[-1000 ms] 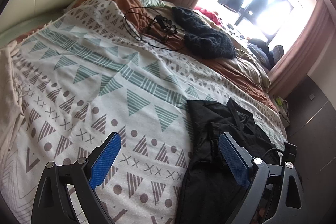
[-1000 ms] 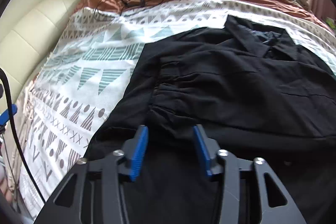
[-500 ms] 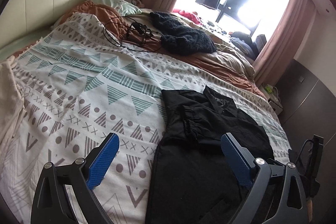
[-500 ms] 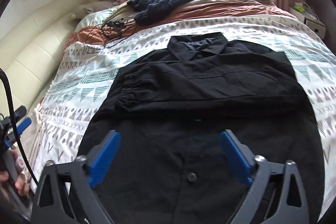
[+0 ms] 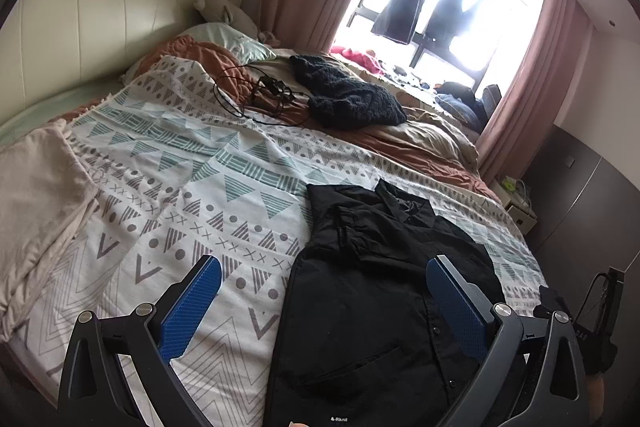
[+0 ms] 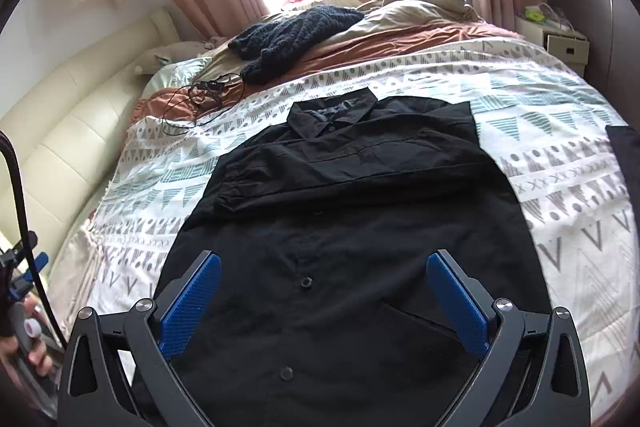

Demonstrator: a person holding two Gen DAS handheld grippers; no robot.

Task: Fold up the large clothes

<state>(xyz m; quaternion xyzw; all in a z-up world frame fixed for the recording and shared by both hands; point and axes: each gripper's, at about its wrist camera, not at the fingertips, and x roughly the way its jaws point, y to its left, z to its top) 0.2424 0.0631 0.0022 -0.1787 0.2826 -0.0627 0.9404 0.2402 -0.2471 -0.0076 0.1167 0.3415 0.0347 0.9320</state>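
Both grippers have pulled back and up from the black shirt, and the right gripper has spread wide, empty. Just ahead of it the shirt lies flat on the patterned blanket, sleeve folded across, probably ready for another fold. Left gripper hovers spread too, tipped downward.

small white label "&-Rknit" at black shirt hem
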